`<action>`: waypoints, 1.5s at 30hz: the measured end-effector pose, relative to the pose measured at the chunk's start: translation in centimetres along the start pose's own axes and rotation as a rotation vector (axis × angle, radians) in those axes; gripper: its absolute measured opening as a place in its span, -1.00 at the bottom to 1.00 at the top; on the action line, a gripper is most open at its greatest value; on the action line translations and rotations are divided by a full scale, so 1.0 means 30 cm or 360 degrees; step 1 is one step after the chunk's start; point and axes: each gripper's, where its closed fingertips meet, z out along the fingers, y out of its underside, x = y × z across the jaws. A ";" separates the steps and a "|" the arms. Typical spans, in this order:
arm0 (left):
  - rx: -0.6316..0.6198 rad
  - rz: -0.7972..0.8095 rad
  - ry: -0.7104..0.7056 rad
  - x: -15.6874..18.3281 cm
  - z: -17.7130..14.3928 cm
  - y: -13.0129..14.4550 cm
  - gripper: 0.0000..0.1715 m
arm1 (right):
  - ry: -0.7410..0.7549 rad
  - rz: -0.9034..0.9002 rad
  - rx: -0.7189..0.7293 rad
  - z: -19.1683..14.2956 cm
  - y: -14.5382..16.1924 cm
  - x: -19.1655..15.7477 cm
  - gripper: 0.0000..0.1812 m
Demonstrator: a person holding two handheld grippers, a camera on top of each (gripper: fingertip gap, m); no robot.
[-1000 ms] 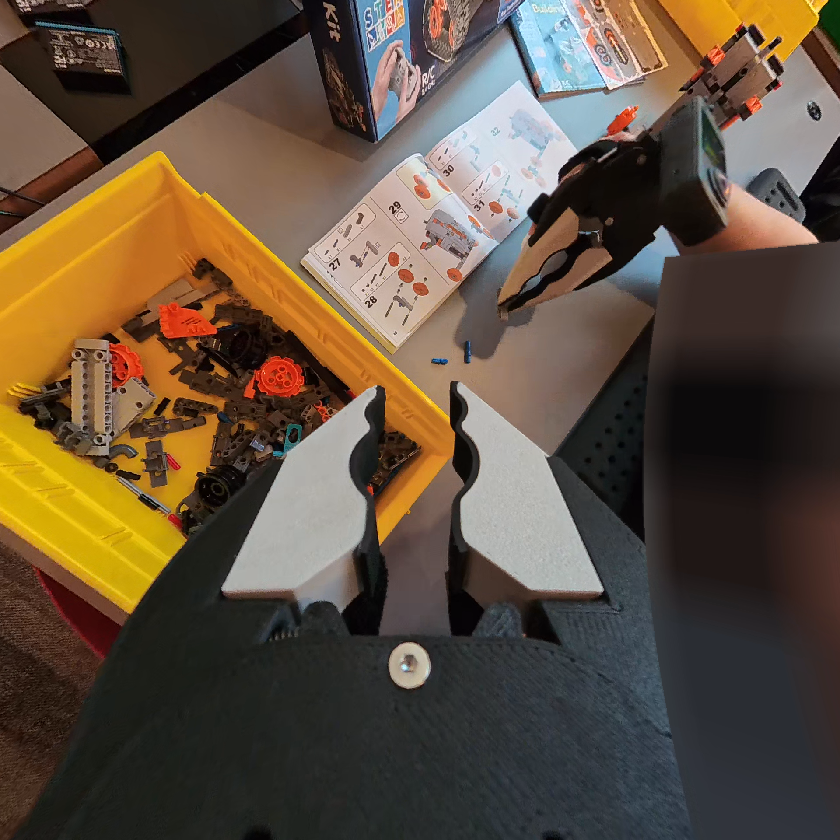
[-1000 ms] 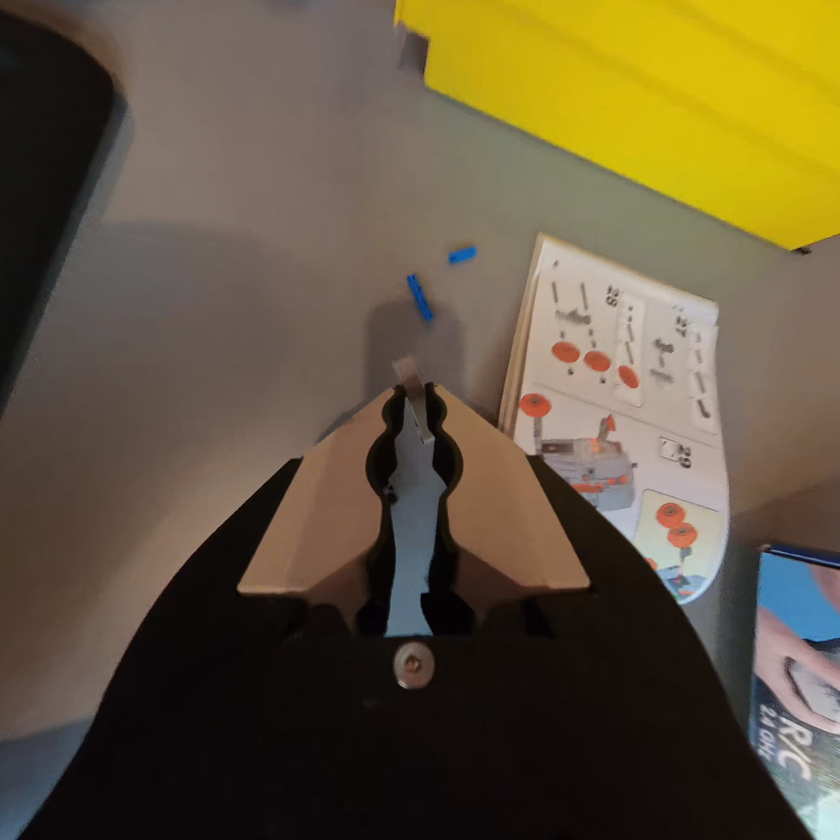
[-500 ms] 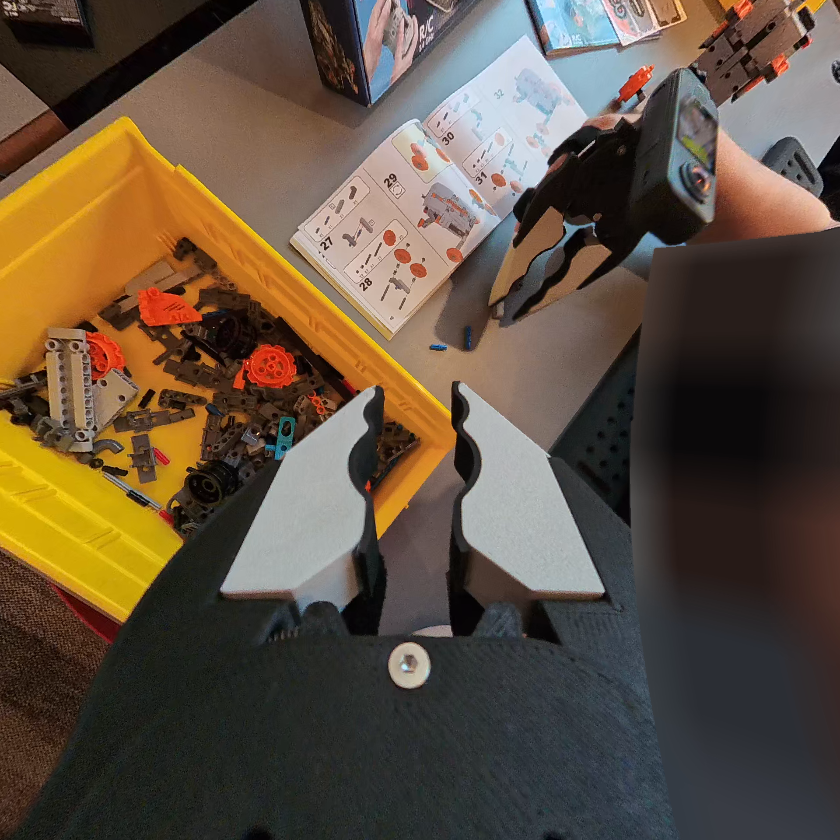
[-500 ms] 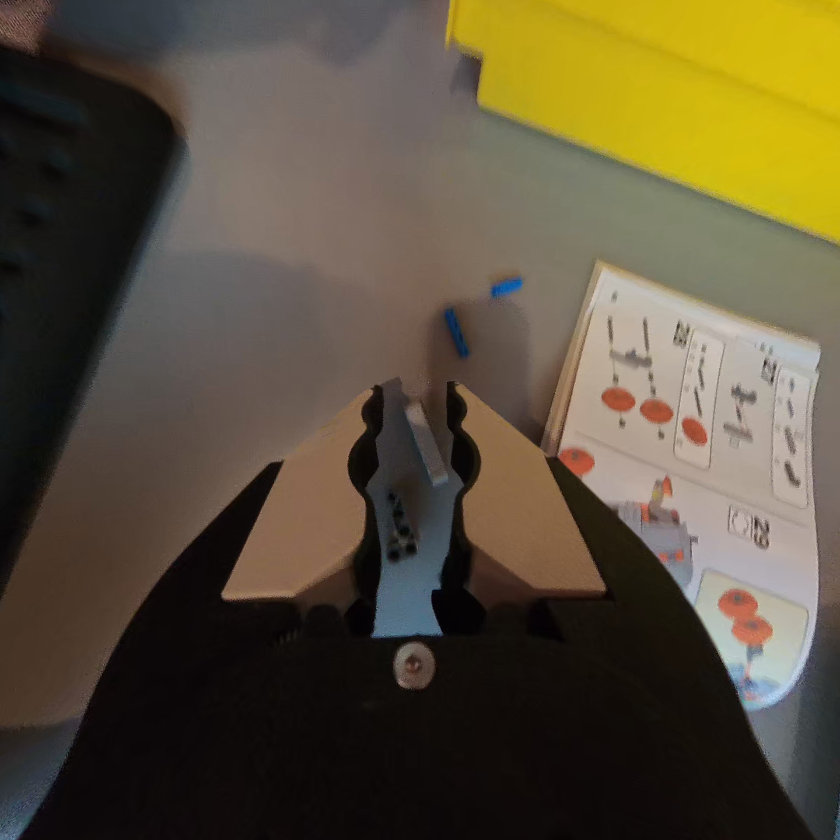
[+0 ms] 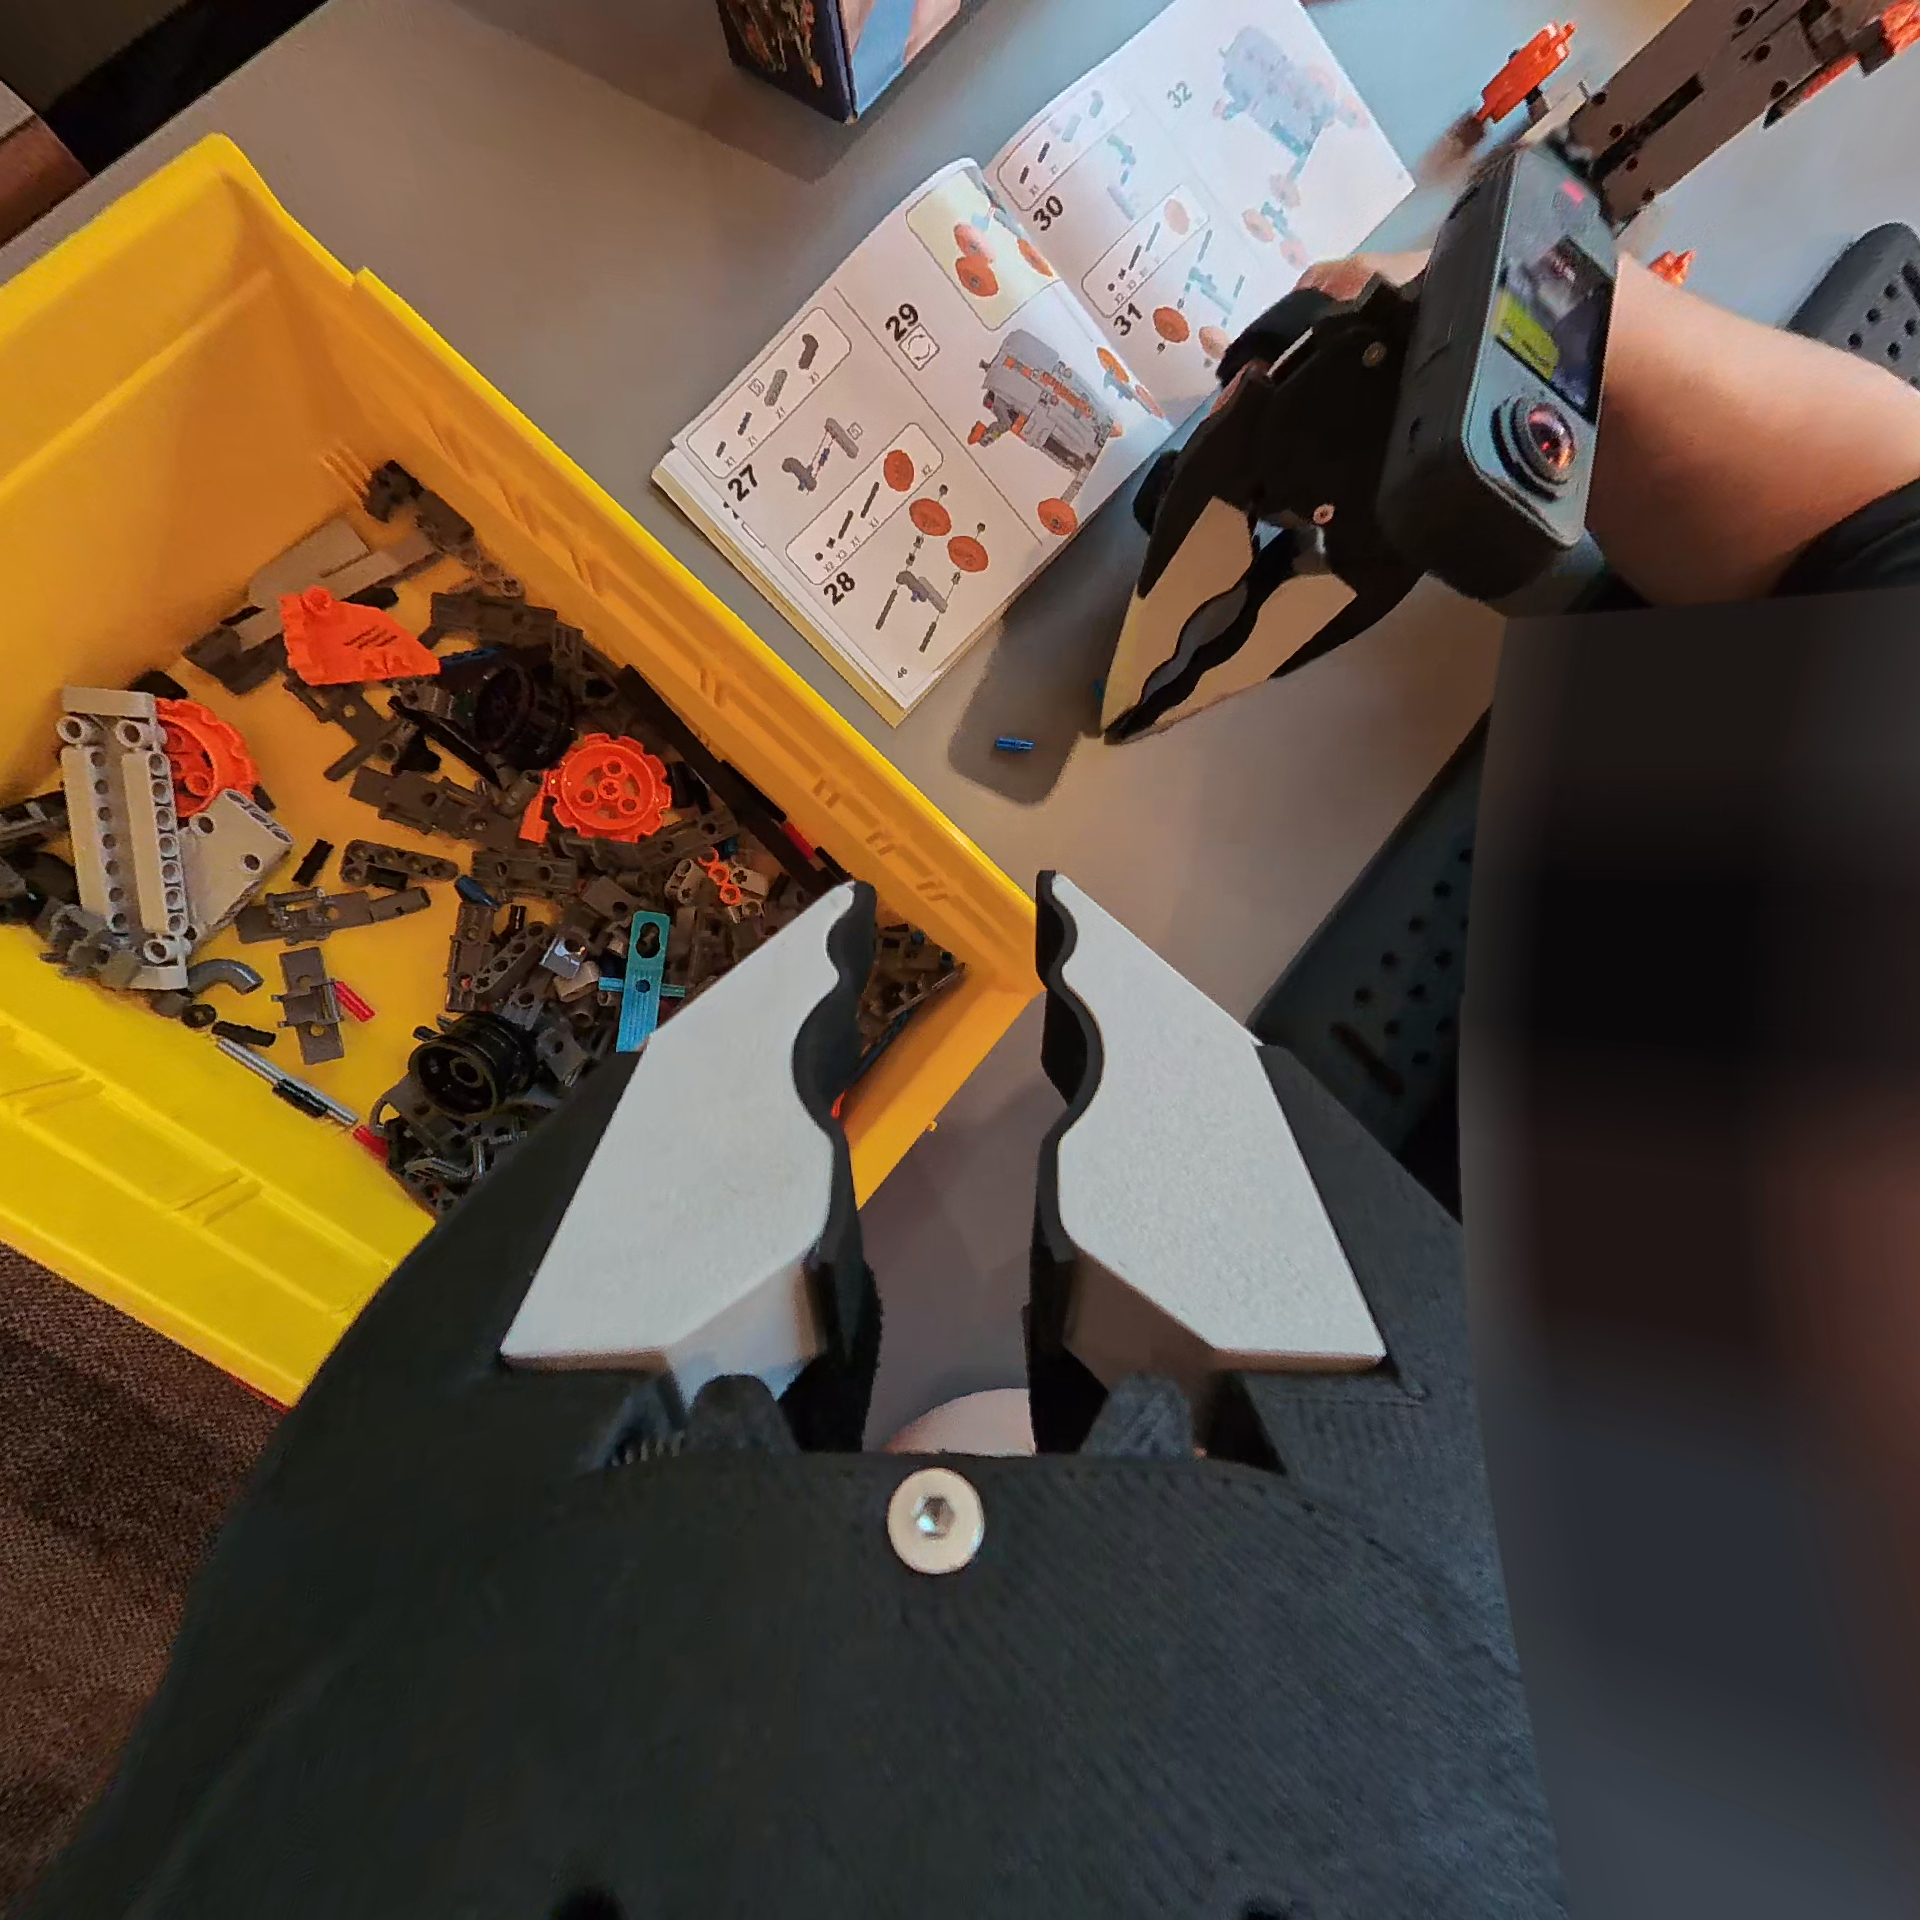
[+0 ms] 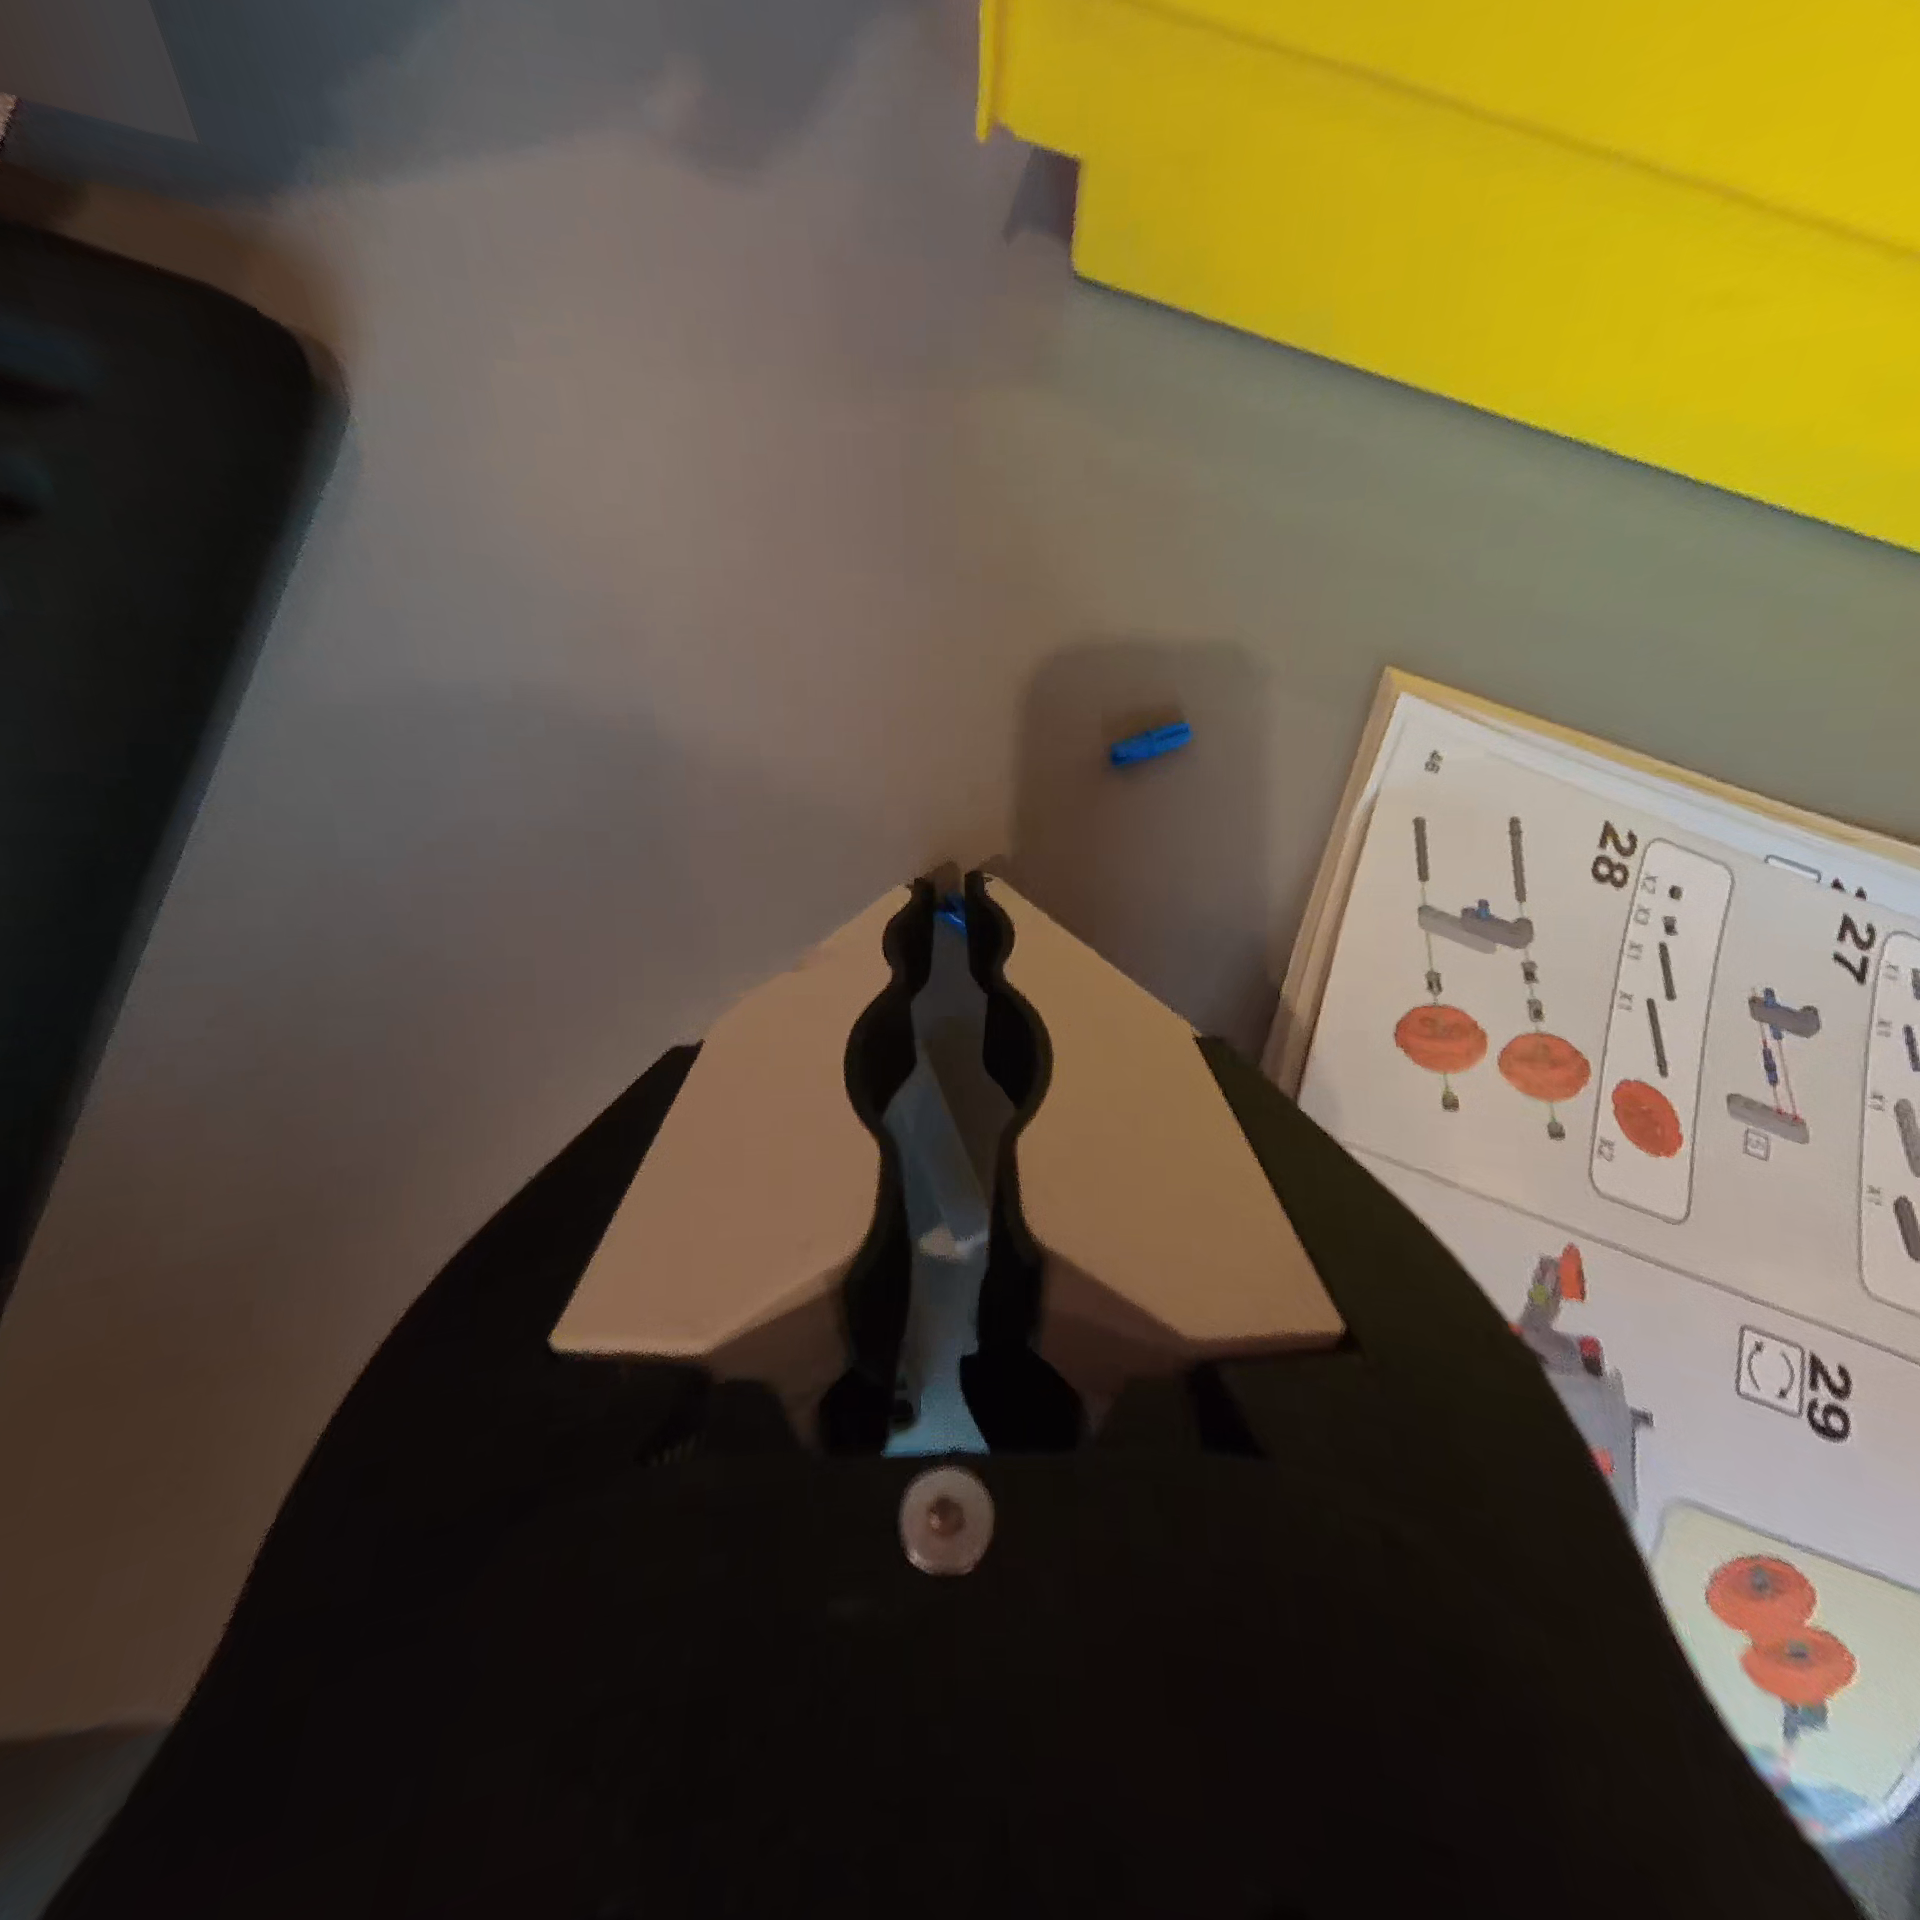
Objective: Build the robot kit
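Observation:
My right gripper (image 6: 948,883) is tipped down onto the grey table, its jaws closed on a small blue pin (image 6: 951,914) at the tips. A grey beam piece (image 6: 940,1174) shows in the gap farther back between the fingers. A second blue pin (image 6: 1148,745) lies loose just ahead to the right. In the left wrist view the right gripper (image 5: 1122,717) touches the table beside that loose pin (image 5: 1010,743). My left gripper (image 5: 951,899) is open and empty, hovering over the near corner of a yellow bin (image 5: 727,665) of grey, black and orange building parts.
An open instruction booklet (image 5: 935,416) lies between the bin and the right gripper, and it also shows in the right wrist view (image 6: 1610,987). A dark, orange-trimmed model (image 5: 1714,83) and a kit box (image 5: 831,42) stand at the back. A black perforated chair (image 5: 1382,997) stands at the table's edge. My hands' fingertips stand some 20 cm from each other.
The right gripper opened, letting the grey piece slip back between its fingers, moved forward over the nearer blue pin and closed on it. The left gripper stayed open and drifted slightly.

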 end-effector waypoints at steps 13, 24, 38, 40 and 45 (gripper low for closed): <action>-0.0012 -0.0004 -0.0004 -0.002 0.003 0.003 -0.66 | 0.0155 0.0159 0.0214 -0.007 -0.130 0.073 -0.70; -0.0022 -0.0008 -0.0005 -0.004 0.001 0.011 -0.65 | 0.0162 0.0310 0.0119 0.084 -0.113 0.098 -0.96; -0.0062 -0.0019 -0.0005 -0.010 0.011 0.023 -0.65 | 0.0229 0.0276 0.0110 -0.004 -0.042 0.103 -0.70; -0.0063 -0.0022 -0.0002 -0.011 0.010 0.025 -0.65 | 0.0272 0.0296 0.0115 -0.046 -0.029 0.117 -0.69; -0.0061 -0.0021 0.0006 -0.011 0.008 0.026 -0.65 | 0.0342 0.0457 0.0155 -0.165 0.060 0.085 -0.69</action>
